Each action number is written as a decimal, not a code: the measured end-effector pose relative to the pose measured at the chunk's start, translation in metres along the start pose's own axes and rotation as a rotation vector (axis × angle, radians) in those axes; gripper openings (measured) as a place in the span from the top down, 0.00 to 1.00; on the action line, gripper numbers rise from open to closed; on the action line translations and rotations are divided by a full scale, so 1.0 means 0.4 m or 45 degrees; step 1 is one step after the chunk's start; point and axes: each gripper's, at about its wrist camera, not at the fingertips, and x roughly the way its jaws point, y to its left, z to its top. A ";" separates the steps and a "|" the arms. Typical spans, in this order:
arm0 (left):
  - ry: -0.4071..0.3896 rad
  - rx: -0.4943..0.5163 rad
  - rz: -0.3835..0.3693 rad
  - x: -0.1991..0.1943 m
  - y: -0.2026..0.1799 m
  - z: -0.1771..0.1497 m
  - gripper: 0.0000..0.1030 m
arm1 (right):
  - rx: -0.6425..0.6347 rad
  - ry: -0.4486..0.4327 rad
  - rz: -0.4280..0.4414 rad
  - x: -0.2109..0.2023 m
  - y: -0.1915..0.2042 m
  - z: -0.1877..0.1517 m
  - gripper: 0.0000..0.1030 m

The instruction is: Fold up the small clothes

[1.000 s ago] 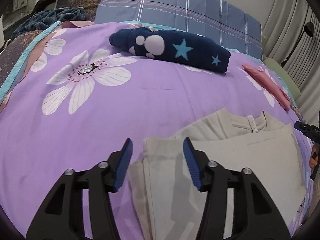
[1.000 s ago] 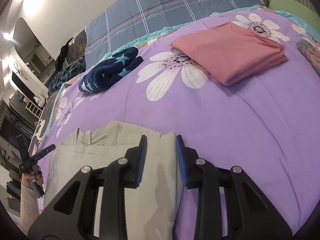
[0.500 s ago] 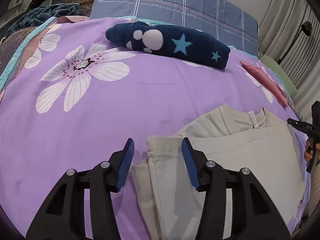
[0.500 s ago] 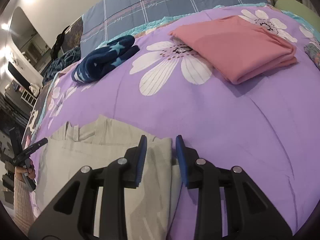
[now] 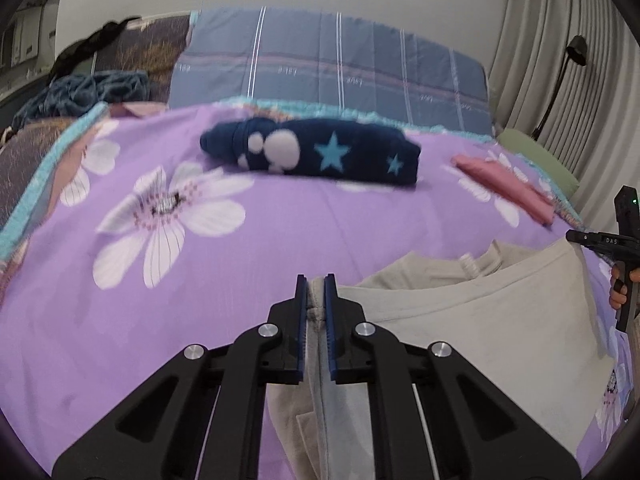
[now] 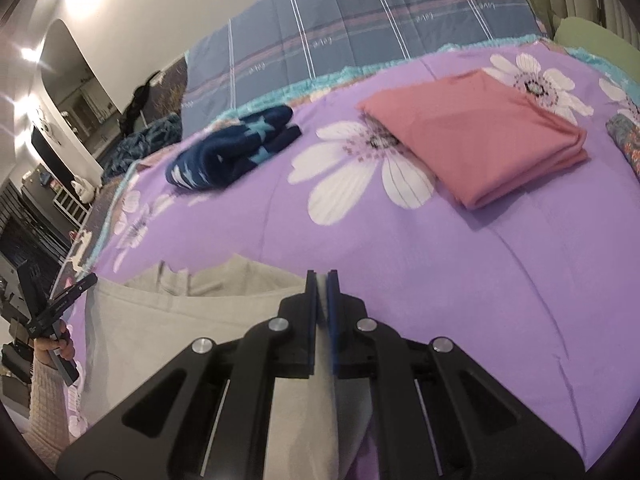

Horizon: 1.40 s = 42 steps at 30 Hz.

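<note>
A beige garment (image 5: 480,320) lies flat on the purple flowered bedspread (image 5: 240,248), folded over with its neckline toward the far side. My left gripper (image 5: 316,280) is closing on the garment's left corner, and a fold of beige cloth is pinched between its blue pads. In the right wrist view my right gripper (image 6: 321,274) is closing on the opposite corner of the same beige garment (image 6: 180,320), cloth pressed between its pads. Both corners are lifted a little off the bed. Each gripper shows at the other view's edge, held in a hand.
A rolled navy garment with stars (image 5: 320,152) lies further up the bed. A folded pink garment (image 6: 480,136) sits to the right of it. A blue plaid quilt (image 5: 328,68) lines the head of the bed. Curtains and a black lamp (image 5: 576,52) stand at the right.
Both grippers went from open around the beige garment's corners to closed on them. Both have risen slightly, pulling the cloth edge up.
</note>
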 end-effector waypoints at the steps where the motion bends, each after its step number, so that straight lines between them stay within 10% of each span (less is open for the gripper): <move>1: -0.015 0.001 0.000 -0.008 -0.002 0.008 0.93 | -0.004 -0.017 0.002 -0.007 0.004 0.007 0.96; 7: -0.041 0.015 0.060 0.023 0.000 0.063 0.93 | 0.046 -0.036 -0.009 0.038 -0.011 0.061 0.96; 13: 0.161 0.011 0.174 0.186 0.020 0.025 0.92 | 0.120 0.113 -0.117 0.178 -0.069 0.050 0.92; 20: 0.102 0.003 0.196 0.106 0.031 -0.012 0.78 | 0.098 0.069 -0.089 0.061 -0.088 0.003 0.91; 28: 0.099 0.140 -0.052 -0.045 -0.153 -0.118 0.66 | 0.023 0.119 0.005 -0.062 -0.057 -0.116 0.90; 42: 0.282 0.739 -0.590 -0.055 -0.885 -0.346 0.43 | -0.004 0.129 0.037 -0.142 -0.116 -0.178 0.88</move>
